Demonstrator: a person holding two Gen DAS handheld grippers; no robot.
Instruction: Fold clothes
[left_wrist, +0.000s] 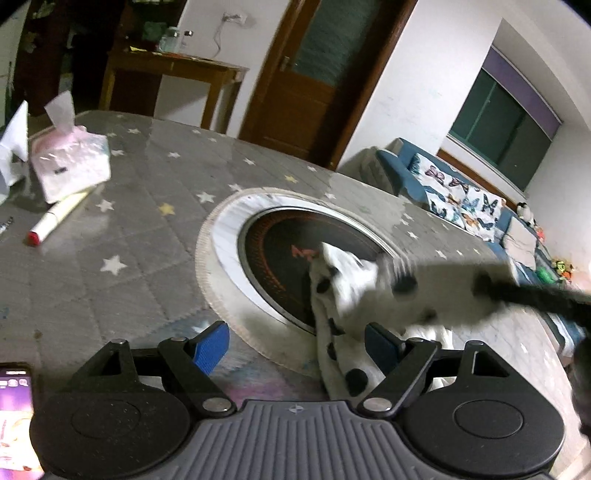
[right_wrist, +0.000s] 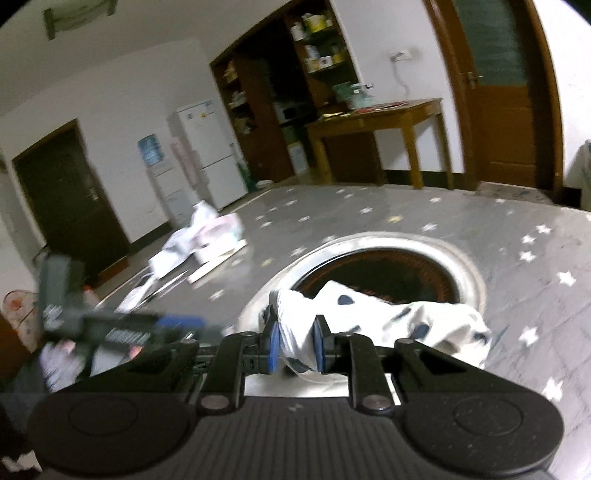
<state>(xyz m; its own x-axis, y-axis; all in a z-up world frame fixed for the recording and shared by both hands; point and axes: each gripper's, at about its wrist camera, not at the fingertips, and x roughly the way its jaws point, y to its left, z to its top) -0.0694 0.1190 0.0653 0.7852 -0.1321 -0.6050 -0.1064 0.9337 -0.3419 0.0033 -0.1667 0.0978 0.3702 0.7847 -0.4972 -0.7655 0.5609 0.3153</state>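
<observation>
Right hand-held gripper (right_wrist: 295, 349) clamps the spotted white garment (right_wrist: 388, 317), which trails toward 1 o'clock over the counter (right_wrist: 517, 295). Left hand-held gripper (left_wrist: 295, 345) gapes wide, empty, garment at 2 o'clock.

No readable text is being shown. A red mark on the dark round cooktop (left_wrist: 295, 254) is being blurred and partly covered, and writing on the phone screen (left_wrist: 14, 413) is being rendered too small.
</observation>
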